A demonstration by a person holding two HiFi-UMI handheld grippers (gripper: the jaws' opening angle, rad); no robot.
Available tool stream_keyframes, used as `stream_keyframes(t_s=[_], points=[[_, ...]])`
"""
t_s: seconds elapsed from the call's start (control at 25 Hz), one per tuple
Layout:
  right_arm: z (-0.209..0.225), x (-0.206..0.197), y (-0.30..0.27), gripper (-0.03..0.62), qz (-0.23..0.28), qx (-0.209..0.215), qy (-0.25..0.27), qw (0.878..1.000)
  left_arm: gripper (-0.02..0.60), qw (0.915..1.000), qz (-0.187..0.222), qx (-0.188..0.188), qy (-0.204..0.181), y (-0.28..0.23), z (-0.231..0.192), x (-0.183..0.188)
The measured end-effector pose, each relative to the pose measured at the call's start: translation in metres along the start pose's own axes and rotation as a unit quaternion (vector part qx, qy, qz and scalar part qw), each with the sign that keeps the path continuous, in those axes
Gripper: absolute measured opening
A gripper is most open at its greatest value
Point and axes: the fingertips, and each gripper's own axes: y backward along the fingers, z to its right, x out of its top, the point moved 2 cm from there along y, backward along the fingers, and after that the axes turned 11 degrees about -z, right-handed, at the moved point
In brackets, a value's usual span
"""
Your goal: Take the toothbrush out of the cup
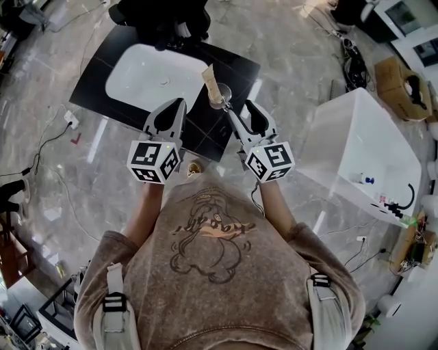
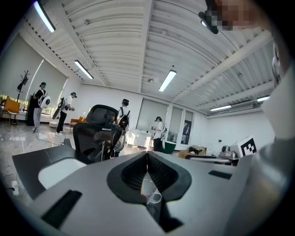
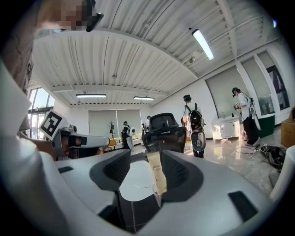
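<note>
A clear glass cup point(image 1: 220, 94) stands on the black countertop point(image 1: 236, 67) beside the white sink point(image 1: 147, 75). A toothbrush in a tan paper wrapper point(image 1: 209, 76) stands upright in the cup. My right gripper point(image 1: 239, 106) is level at the cup with its jaws wide apart. In the right gripper view the wrapped toothbrush point(image 3: 156, 173) rises between the jaws of the right gripper point(image 3: 145, 159), close to the right-hand one, and neither pad presses on it. My left gripper point(image 1: 179, 104) hovers left of the cup, over the counter's front. Its tips point(image 2: 147, 154) meet with nothing pinched.
A black office chair point(image 1: 161, 17) stands behind the counter. A white cabinet point(image 1: 356, 137) is at the right, and a cardboard box point(image 1: 400, 82) lies beyond it. Cables lie on the marble floor point(image 1: 48, 143). Several people stand far across the room point(image 2: 67, 113).
</note>
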Motion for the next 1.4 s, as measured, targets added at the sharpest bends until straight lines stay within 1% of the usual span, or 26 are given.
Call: stream_keyframes(t_s=[0.32, 0.72, 1.04, 1.4], points=[[0.008, -0.01, -0.034, 0.225, -0.024, 0.012, 0.012, 1.0, 0.017, 1.0, -0.002, -0.003, 0.003, -0.008, -0.005, -0.001], [0.023, -0.022, -0.107, 0.225, -0.062, 0.014, 0.028, 0.998, 0.017, 0.9999, -0.008, 0.01, 0.005, -0.007, -0.016, -0.005], [0.032, -0.042, -0.155, 0.225, -0.117, 0.005, 0.051, 0.992, 0.017, 0.9997, -0.014, 0.017, 0.01, -0.007, -0.024, -0.01], [0.035, -0.057, -0.177, 0.225, -0.16, 0.004, 0.063, 0.985, 0.017, 0.9995, -0.015, 0.023, 0.014, -0.007, -0.028, -0.013]])
